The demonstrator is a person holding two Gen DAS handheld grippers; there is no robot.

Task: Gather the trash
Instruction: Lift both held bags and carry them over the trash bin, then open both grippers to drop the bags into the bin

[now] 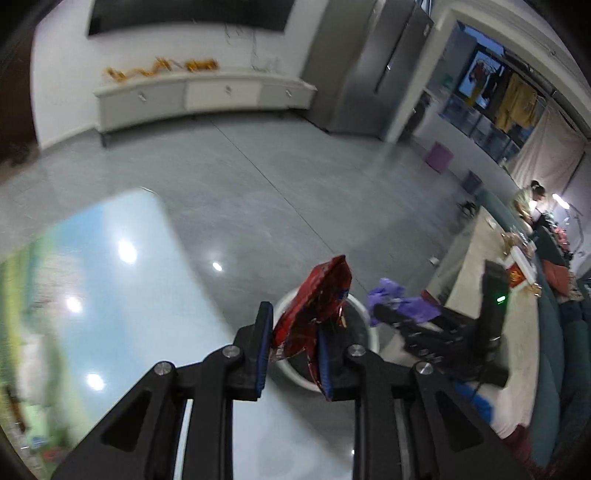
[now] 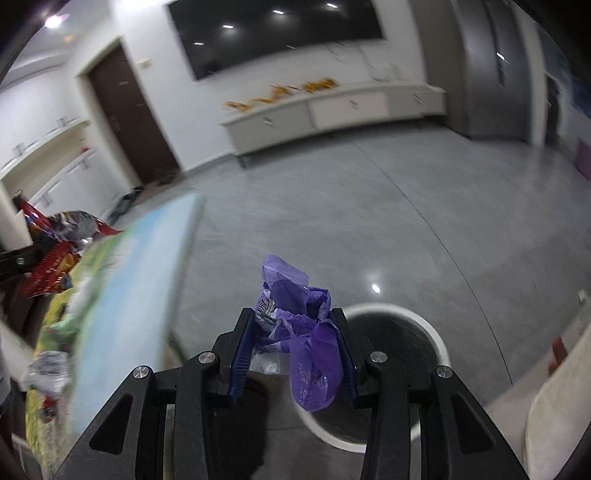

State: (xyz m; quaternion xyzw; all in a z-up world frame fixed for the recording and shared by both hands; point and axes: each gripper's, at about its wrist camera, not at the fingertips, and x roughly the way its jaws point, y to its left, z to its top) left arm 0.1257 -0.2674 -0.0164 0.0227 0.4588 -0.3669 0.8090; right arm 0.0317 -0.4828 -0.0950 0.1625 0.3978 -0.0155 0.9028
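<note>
— What have your claws got hold of?

— My left claw is nearly closed, its blue pads clamped on a crumpled red foil wrapper. The wrapper sticks up and forward out of the pads. My right claw stands a little wider, and its pads pinch a bunched purple plastic bag, which bulges above the pads and sags below them.

— How are you holding them?

— Both point steeply down toward the floor. In the left view the wrapper hangs in front of a round white bin standing on the grey tiles, and my right claw with its purple bag shows just to the right of that, beside the bin. In the right view the bag sits over the bin's near left rim, and the dark inside of the bin opens to the right of it.

— Any writing you can read?

— There is pale print on the lower part of the purple bag, but it is too blurred to make out. The red wrapper shows a patch of blue and some light marks, nothing legible.

— And around you?

— The worktop, under a blue and green printed cover, lies to my left with more wrappers heaped on it at its far end. Further out are a long white cabinet against the wall, a big dark screen above it and a brown door.
</note>
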